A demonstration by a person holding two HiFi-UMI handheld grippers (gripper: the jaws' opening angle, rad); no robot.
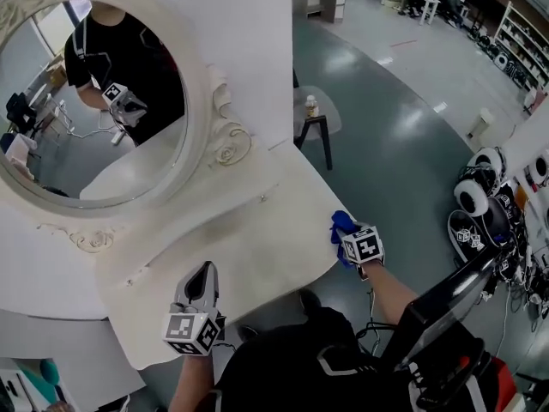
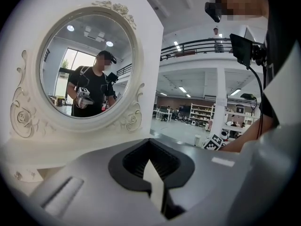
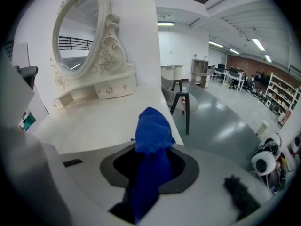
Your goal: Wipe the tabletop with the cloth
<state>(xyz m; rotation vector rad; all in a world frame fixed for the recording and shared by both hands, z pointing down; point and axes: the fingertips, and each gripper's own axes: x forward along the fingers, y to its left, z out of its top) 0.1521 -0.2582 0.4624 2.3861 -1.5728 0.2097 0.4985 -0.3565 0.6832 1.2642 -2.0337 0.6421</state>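
A blue cloth (image 1: 342,225) is bunched at the right edge of the white tabletop (image 1: 257,230). My right gripper (image 1: 347,234) is shut on it. In the right gripper view the cloth (image 3: 151,126) stands up between the jaws and hides the fingertips of the right gripper (image 3: 149,171). The tabletop (image 3: 94,121) stretches away to the left behind it. My left gripper (image 1: 206,269) is over the table's near edge, jaws together and nothing in them. In its own view the left gripper (image 2: 151,166) points toward the mirror (image 2: 87,65).
A round mirror (image 1: 94,101) in an ornate white frame stands at the back of the table, with small drawers (image 3: 110,89) under it. A stool (image 1: 313,127) with a bottle (image 1: 310,106) stands on the floor beyond the table. Gear (image 1: 476,196) lies at the right.
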